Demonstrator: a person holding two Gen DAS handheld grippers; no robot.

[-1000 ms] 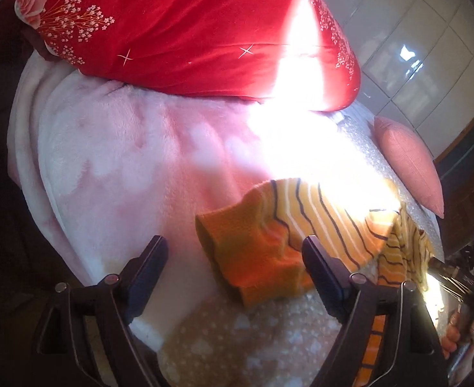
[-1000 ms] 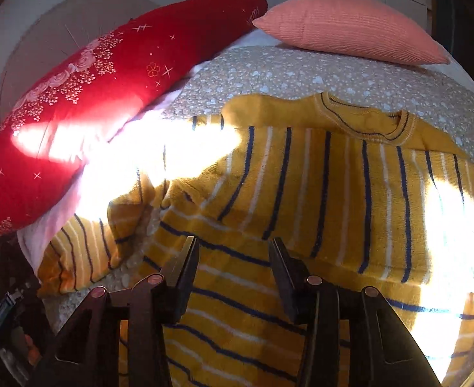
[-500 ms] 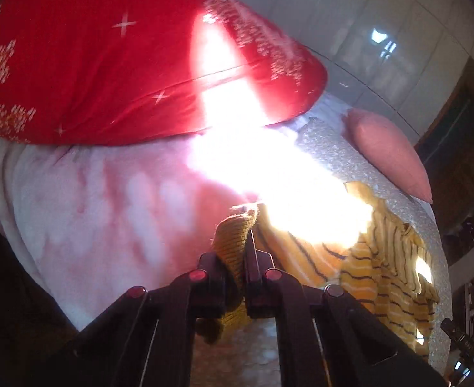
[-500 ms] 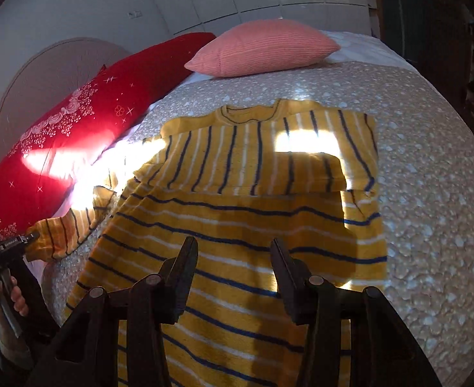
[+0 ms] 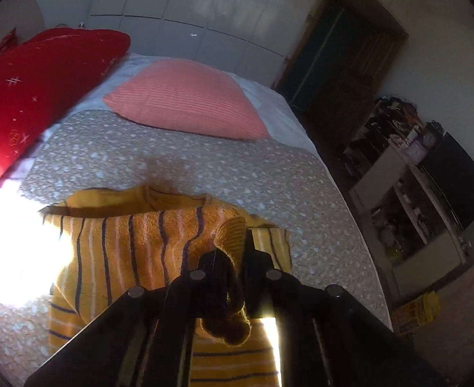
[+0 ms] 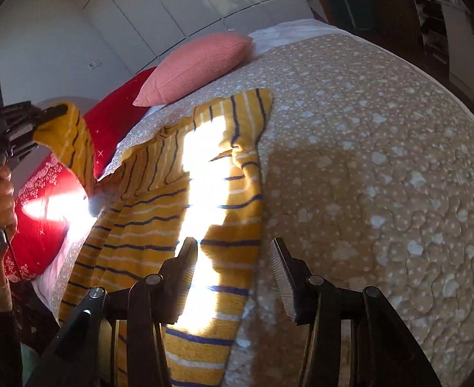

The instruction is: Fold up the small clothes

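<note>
A yellow sweater (image 6: pixel 159 213) with dark blue and white stripes lies flat on the bed, one sleeve folded across its chest. My left gripper (image 5: pixel 233 251) is shut on the cuff of the other sleeve (image 5: pixel 159 235) and holds it raised above the sweater's body; it also shows at the left of the right wrist view (image 6: pixel 48 113) with the sleeve (image 6: pixel 75 142) hanging from it. My right gripper (image 6: pixel 233 254) is open and empty, low over the sweater's right edge near the hem.
The bed has a beige quilt with white specks (image 6: pixel 382 161). A pink cushion (image 5: pixel 185 103) and a red pillow (image 5: pixel 27 90) lie at the far end. A white wardrobe (image 5: pixel 178 9), dark doorway (image 5: pixel 343 64) and cluttered shelves (image 5: pixel 414 187) stand beyond the bed.
My left gripper closed on the sleeve cuff, lifted it off the pink blanket and carried it over the sweater. My right gripper shifted right to the sweater's edge and stayed open.
</note>
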